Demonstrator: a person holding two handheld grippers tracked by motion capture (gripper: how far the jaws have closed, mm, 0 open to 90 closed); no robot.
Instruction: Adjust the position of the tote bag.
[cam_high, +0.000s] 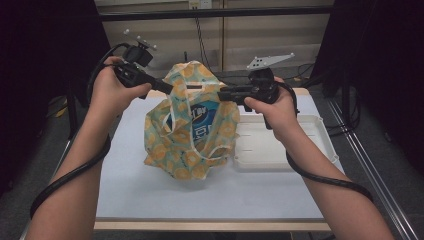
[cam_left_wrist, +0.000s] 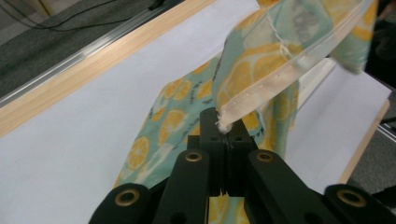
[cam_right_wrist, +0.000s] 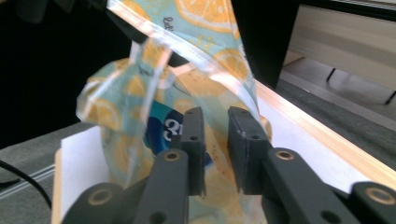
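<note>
A lemon-print bag (cam_high: 190, 125), teal with orange-yellow citrus slices and a clear zip strip along its mouth, stands lifted above the middle of the white tabletop (cam_high: 150, 195), its lower end resting on or just above the surface; which of the two cannot be told. Through its front a blue packet (cam_high: 202, 117) with white lettering shows inside.

The left gripper (cam_high: 167, 88) comes in from the upper left of the high view, held in the person's left hand (cam_high: 112, 90), and meets the bag at its top left edge. In the left gripper view its fingers (cam_left_wrist: 212, 126) are pressed tight together on the end of the clear zip strip (cam_left_wrist: 271, 74), whose frayed corner sticks out right at the tips; the bag hangs away from them toward the tabletop below.

The right gripper (cam_high: 224, 94), in the right hand (cam_high: 272, 107), points at the bag's top right edge. In the right gripper view its fingers (cam_right_wrist: 194, 130) stand a narrow gap apart, with the bag's printed film just beyond them and the zip strip arching over their tips; they do not pinch the film.

A white tray (cam_high: 310, 145) lies on the tabletop just to the right of the bag, under the right hand. A black cable (cam_high: 65, 180) trails from each gripper along the forearms.
</note>
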